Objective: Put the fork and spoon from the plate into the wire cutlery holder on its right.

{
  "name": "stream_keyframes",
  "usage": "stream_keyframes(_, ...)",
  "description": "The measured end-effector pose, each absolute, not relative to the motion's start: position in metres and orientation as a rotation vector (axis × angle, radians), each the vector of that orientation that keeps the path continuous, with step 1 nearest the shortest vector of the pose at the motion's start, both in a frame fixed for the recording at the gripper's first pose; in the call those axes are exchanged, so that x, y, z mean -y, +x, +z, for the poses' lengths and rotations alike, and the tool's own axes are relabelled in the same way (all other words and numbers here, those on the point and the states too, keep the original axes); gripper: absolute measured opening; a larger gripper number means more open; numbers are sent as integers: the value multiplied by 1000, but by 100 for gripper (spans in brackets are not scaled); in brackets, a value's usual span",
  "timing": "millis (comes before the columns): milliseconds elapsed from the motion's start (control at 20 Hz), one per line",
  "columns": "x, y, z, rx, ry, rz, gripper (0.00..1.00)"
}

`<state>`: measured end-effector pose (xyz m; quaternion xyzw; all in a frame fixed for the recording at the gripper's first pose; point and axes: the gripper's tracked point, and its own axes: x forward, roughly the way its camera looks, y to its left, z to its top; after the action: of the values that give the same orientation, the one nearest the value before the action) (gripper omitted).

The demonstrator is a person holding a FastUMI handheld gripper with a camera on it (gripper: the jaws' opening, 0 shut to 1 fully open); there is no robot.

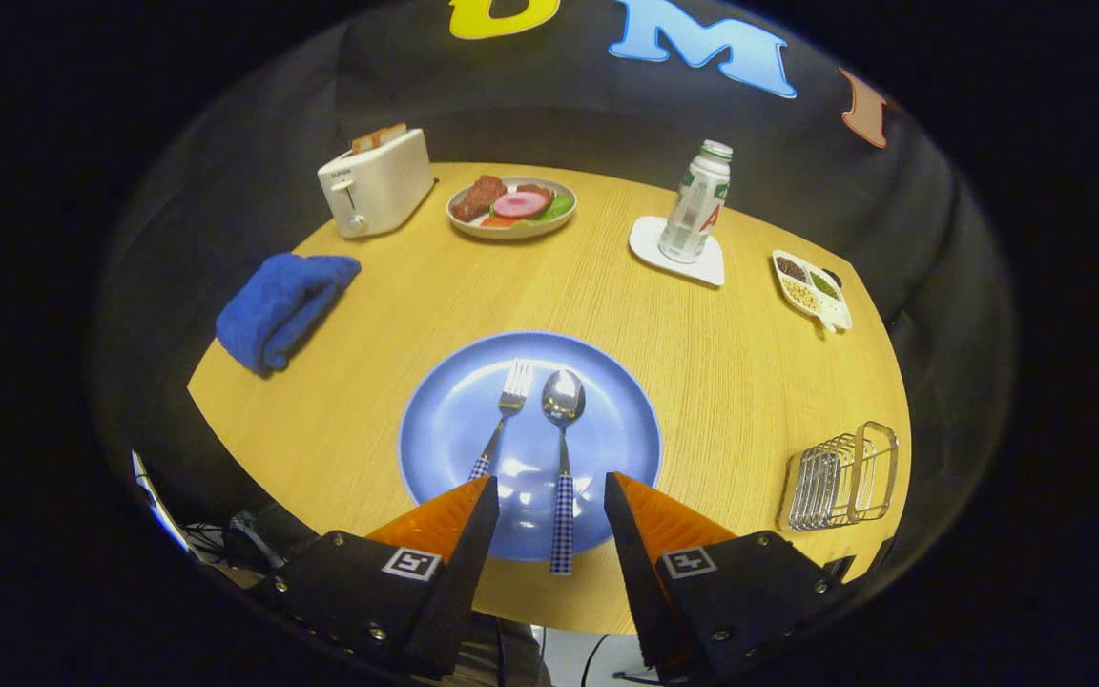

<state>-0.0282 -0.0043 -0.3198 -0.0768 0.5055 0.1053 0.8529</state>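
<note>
Above near rim of plate [435,429], gripper [549,496] hovers, fingers spread wide, holding nothing. Spoon [563,448] handle lies between fingers; fork [504,410] just left of it, handle end hidden behind left finger. Step judged: first pickup, not yet begun. Next move needs descent and squeeze on one handle. Wire holder [840,477] sits right of plate, empty.

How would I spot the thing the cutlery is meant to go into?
Start at the big blue plate on the wooden table, just ahead of the open gripper. To its right, near the table's edge, stands the wire cutlery holder. It alone is bare shiny metal bars you can see through, with nothing in it.
</note>
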Motion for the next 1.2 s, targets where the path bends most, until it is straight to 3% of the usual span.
stream_keyframes(500,9,-29,-366,-1230,-235,219,69)
stream_keyframes(650,15,-38,-384,-1332,-268,211,21)
stream_keyframes(750,19,-37,-383,-1337,-276,193,21)
stream_keyframes(850,20,-39,-382,-1363,-277,204,6)
stream_keyframes(1200,29,-38,-350,-1428,-280,272,6)
